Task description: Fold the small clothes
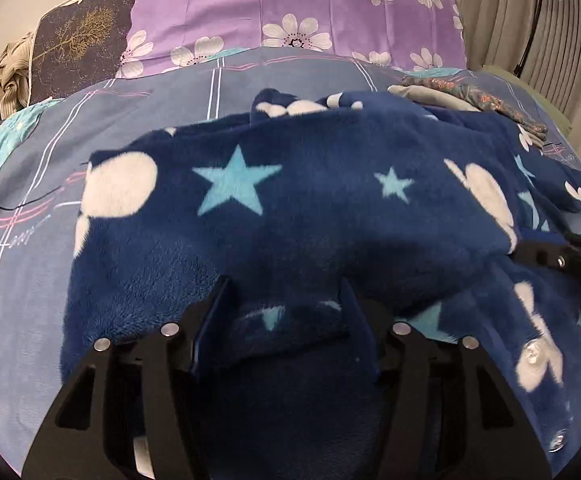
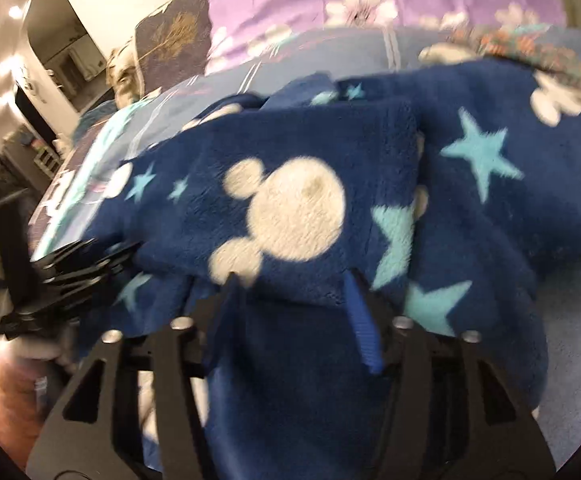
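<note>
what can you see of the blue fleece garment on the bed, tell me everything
The blue fleece garment is plush navy with light-blue stars and white mouse-head shapes, plus clear buttons near one edge. It lies rumpled and partly folded over itself on the grey-blue plaid bedsheet, in front of a purple floral pillow. The left gripper and right gripper each straddle a fold of it, jaws apart.

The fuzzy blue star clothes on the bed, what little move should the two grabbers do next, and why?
Probably lift both grippers up and back a little. The left gripper and right gripper both stand open over the blue fleece garment, with fleece between the fingers but not pinched. A flap already lies folded on top, so backing off should show what needs folding next on the bedsheet.
</note>
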Tool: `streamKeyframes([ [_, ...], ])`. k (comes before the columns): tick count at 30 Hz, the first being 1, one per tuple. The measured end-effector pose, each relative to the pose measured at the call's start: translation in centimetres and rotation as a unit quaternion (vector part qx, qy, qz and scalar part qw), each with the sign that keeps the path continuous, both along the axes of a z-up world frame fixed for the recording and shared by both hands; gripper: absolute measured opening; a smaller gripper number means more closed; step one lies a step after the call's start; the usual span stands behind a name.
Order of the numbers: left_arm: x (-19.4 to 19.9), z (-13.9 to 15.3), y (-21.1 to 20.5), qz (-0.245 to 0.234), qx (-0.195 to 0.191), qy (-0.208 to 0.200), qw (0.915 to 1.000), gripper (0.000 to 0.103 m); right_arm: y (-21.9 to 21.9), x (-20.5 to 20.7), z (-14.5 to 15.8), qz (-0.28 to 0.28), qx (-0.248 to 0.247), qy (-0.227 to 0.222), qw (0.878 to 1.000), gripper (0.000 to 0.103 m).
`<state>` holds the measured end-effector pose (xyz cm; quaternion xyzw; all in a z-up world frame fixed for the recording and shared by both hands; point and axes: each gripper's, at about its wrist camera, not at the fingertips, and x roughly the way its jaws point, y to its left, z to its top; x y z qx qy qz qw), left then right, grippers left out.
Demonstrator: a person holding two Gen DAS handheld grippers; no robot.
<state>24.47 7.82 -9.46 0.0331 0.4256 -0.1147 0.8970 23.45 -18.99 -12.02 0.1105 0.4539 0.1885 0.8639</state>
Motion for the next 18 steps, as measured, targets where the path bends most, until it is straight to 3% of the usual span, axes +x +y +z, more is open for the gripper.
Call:
streamKeyframes([
  [2, -0.2, -0.2, 0.2, -0.001, -0.008, -0.001, 1.0, 0.059, -1.5, -0.7, 1.1, -0.024, -0.002, -0.002, 1.0, 0.029],
  [4, -0.2, -0.2, 0.5, -0.001, -0.014, -0.001, 0.9999, 0.059, -5.7, -2.5, 3.2, -0.082, 0.029, -0.038, 0.995, 0.024],
  [5, -0.3, -0.2, 0.4, -0.001, -0.012, -0.002, 0.9999, 0.059, -7.6, -3.5, 4.0, -0.11, 0.037, -0.055, 0.992, 0.025],
  [7, -0.5, -0.2, 0.2, -0.001, 0.001, -0.006, 1.0, 0.059, -13.8, -5.9, 5.8, -0.204, 0.049, -0.099, 0.973, 0.035],
  [8, -0.5, -0.2, 0.0, 0.0, 0.006, -0.008, 1.0, 0.059, -17.6, -7.2, 6.5, -0.259, 0.055, -0.114, 0.958, 0.042],
  [10, -0.4, -0.1, -0.3, 0.001, 0.013, -0.012, 0.9998, 0.059, -23.7, -9.0, 6.7, -0.344, 0.078, -0.105, 0.93, 0.042],
  [12, -0.2, 0.0, -0.4, 0.001, 0.013, -0.013, 0.9998, 0.059, -30.0, -11.6, 5.8, -0.439, 0.137, -0.082, 0.884, 0.042],
  [14, -0.2, 0.0, -0.4, 0.002, 0.014, -0.014, 0.9998, 0.059, -33.2, -13.1, 5.1, -0.481, 0.168, -0.076, 0.857, 0.043],
  [16, -0.2, 0.0, -0.4, 0.002, 0.017, -0.016, 0.9997, 0.059, -34.7, -13.4, 4.5, -0.494, 0.182, -0.08, 0.847, 0.047],
  [18, -0.4, 0.0, -0.6, 0.003, 0.022, -0.019, 0.9996, 0.06, -35.1, -12.4, 4.2, -0.499, 0.184, -0.077, 0.844, 0.061],
])
